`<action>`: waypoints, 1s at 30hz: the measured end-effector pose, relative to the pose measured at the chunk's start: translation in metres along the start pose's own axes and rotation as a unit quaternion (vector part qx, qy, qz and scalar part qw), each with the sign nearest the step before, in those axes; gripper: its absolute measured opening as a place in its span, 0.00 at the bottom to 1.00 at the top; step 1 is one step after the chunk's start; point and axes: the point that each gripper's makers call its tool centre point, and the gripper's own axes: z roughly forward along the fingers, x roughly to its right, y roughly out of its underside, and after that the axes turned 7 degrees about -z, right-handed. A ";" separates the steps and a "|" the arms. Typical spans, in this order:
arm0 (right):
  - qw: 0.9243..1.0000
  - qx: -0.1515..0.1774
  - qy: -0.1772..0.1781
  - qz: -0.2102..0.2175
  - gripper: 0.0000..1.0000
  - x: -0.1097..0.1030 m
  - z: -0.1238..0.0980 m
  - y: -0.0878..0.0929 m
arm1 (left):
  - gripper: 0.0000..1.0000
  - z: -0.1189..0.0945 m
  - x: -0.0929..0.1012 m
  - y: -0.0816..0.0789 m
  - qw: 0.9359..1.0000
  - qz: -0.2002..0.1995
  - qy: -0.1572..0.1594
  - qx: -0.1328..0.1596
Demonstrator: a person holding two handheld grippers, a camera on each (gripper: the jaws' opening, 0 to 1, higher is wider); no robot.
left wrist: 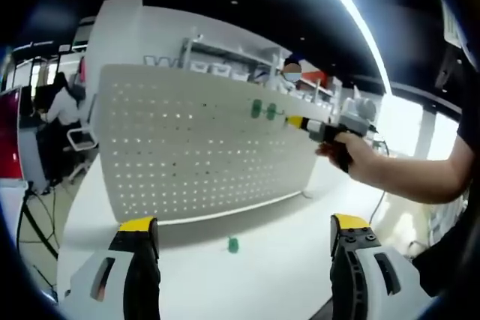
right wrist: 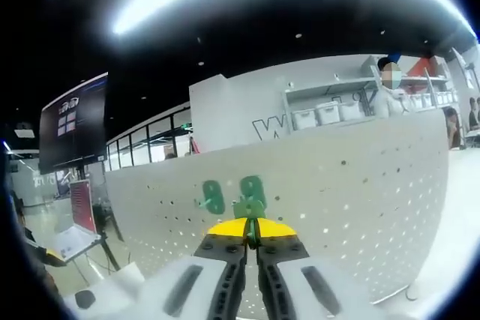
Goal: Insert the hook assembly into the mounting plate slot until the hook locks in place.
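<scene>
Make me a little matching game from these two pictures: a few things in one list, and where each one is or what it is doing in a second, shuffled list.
Things:
1. left gripper
2. right gripper
3. loose green hook
4. white pegboard

Places or states:
A. standing upright on the table
B. lying on the table in front of the board
C. jaws wide apart, nothing between them
D. jaws closed on a green hook at the board

Pairs: 1-C, 2-D, 3-B, 4-A
</scene>
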 end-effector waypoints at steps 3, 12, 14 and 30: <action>1.000 0.004 0.009 -0.003 0.00 0.006 0.001 -0.003 | 0.96 0.001 0.000 0.001 1.000 0.005 0.000 -0.004; 0.999 0.014 0.031 -0.003 0.00 0.027 0.014 -0.010 | 0.96 0.001 0.005 -0.002 1.000 -0.003 0.008 -0.002; 0.999 0.017 0.035 -0.003 0.00 0.029 0.016 -0.012 | 0.95 0.002 0.005 -0.004 1.000 -0.003 0.008 0.000; 0.998 0.030 0.051 -0.005 0.00 0.039 0.027 -0.018 | 0.94 0.003 0.003 -0.004 1.000 -0.008 0.006 -0.004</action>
